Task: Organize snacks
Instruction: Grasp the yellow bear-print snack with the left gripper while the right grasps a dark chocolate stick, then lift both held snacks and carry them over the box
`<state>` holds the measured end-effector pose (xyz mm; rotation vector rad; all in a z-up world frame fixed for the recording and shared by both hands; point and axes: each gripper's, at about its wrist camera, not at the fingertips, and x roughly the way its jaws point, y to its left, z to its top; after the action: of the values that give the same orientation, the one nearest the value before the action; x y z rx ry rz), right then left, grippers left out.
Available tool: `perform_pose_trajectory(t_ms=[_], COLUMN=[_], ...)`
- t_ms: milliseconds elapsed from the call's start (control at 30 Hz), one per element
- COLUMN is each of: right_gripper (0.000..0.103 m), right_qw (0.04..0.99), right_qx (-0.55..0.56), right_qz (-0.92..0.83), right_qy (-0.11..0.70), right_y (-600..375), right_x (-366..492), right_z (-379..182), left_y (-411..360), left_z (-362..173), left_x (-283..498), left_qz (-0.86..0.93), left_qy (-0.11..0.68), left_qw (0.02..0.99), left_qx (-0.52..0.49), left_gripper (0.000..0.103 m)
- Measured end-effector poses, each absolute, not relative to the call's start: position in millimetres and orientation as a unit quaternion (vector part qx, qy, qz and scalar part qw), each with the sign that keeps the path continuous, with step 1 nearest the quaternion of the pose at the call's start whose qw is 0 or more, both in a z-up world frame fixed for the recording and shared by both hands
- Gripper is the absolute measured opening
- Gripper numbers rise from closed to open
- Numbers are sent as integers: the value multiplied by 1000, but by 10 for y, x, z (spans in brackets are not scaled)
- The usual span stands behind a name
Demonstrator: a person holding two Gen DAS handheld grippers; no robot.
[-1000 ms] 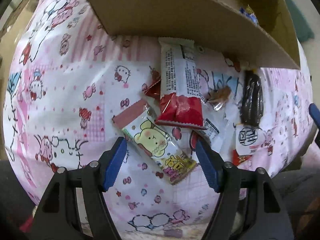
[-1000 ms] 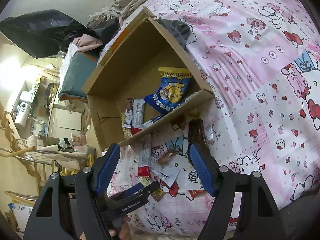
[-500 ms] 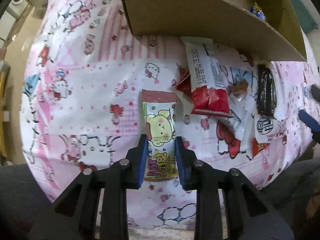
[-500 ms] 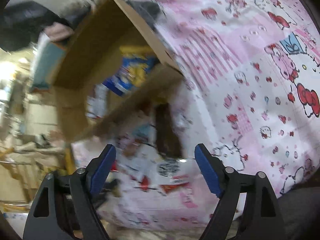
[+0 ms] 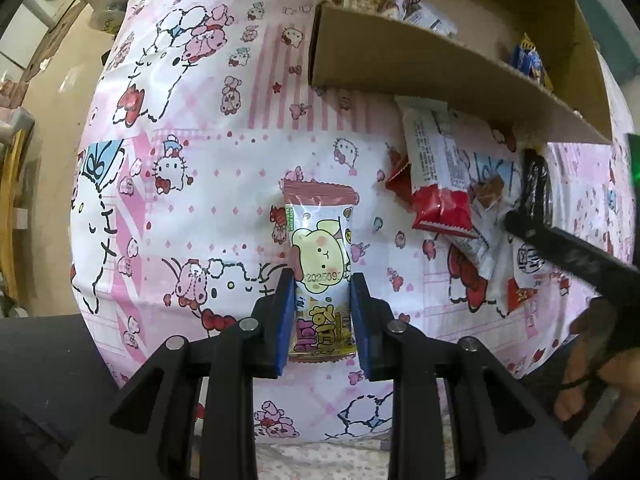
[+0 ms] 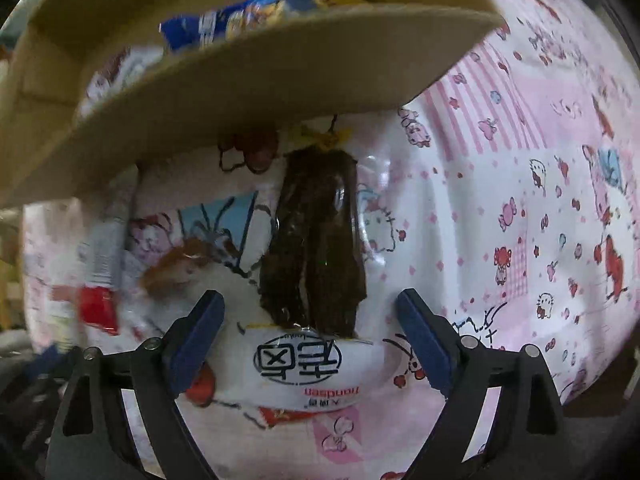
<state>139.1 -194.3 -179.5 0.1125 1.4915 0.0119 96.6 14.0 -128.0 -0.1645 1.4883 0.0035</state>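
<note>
Since a second ago, the left hand-held gripper (image 5: 322,316) has gone from standing wide over the cartoon-bear snack bar (image 5: 320,264) to clenching its lower half between the blue pads (image 5: 285,316), and the packet now hangs straight along the fingers instead of lying askew on the bed sheet (image 5: 192,184). From the left wrist view, the bar looks lifted a little clear of the sheet, though I cannot be sure of the gap. The cardboard box (image 5: 420,64) lies ahead to the upper right with several packets already in it, and a red-and-white wafer bar (image 5: 436,176) and other wrappers lie loose just below its near flap. A person's hand (image 5: 592,364) shows at the right edge with the other tool.

From the right wrist view, the right hand-held gripper (image 6: 310,340) has swung down from looking across at the box to pointing at the sheet. Its jaws are opening, with nothing pressed between them; they straddle the lower end of a clear packet of dark dried meat (image 6: 314,244) with a white label, which lies just below the box flap (image 6: 280,68).

My reading: the sorting is midway, with one snack picked up and a second being lined up. Next, the left needs a carry over the box wall and a release inside; the right needs to drop lower and close across the slippery packet.
</note>
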Motion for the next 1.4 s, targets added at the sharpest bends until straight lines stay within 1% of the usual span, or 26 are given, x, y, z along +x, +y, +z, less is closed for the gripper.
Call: perform_pose_trajectory(t_ms=[100, 133, 167, 200, 333, 433, 633, 800, 833, 867, 900, 933, 1033, 1133, 1200, 1233, 1333, 1367, 1400], right_gripper=[90, 85, 75, 69, 59, 57, 55, 54, 53, 25, 11, 14, 13, 11, 6, 2, 2, 8, 12], right_qw=[741, 744, 746, 750, 751, 744, 745, 738, 736, 735, 732, 730, 731, 723, 719, 718, 718, 719, 721], right_qx=[22, 18, 16, 15, 53, 99, 122, 165, 175, 178, 180, 187, 188, 198, 211, 215, 237, 248, 255], right_qz=[1, 3, 4, 4, 17, 30, 48, 63, 71, 76, 83, 90, 101, 99, 96, 98, 90, 81, 72], right_qy=[672, 668, 665, 662, 657, 660, 654, 652, 651, 650, 652, 652, 649, 654, 655, 655, 649, 645, 641], right_y=[-1852, -1839, -1838, -1830, -1947, -2045, -2120, -2194, -2172, -2198, -2232, -2233, -2264, -2318, -2357, -2322, -2380, -2422, -2462], right_x=[1369, 1363, 1358, 1342, 1317, 1262, 1160, 1022, 970, 934, 893, 886, 844, 847, 865, 887, 906, 916, 920], right_z=[-1832, -1829, -1817, -1795, -1703, -1641, -1516, -1372, -1341, -1311, -1275, -1249, -1191, -1265, -1309, -1346, -1369, -1363, -1351], left_y=[158, 100, 76, 79, 90, 130, 116, 139, 148, 158, 162, 166, 187, 219, 252, 286, 351, 362, 367], left_z=[-1233, -1204, -1222, -1215, -1202, -1208, -1193, -1189, -1183, -1160, -1154, -1129, -1016, -998, -1016, -1027, -1050, -1063, -1071], left_x=[973, 993, 1000, 1000, 980, 962, 964, 923, 913, 895, 888, 875, 867, 906, 918, 915, 903, 900, 896], left_qz=[-5, -5, -6, -6, -2, 1, 3, 6, 6, 3, 1, 0, -3, 9, 14, 18, 23, 23, 24], left_qy=[673, 672, 672, 672, 670, 670, 666, 667, 669, 672, 672, 672, 663, 659, 661, 660, 659, 660, 659], left_qw=[737, 738, 737, 737, 739, 739, 742, 740, 738, 735, 734, 734, 742, 746, 743, 743, 742, 741, 741], left_qx=[-71, -70, -71, -74, -72, -77, -82, -84, -89, -94, -97, -99, -99, -95, -103, -107, -119, -124, -127], left_gripper=[23, 23, 23, 23, 23, 23, 23, 23, 23, 23, 23, 23, 23, 23, 23, 23, 23, 23, 23])
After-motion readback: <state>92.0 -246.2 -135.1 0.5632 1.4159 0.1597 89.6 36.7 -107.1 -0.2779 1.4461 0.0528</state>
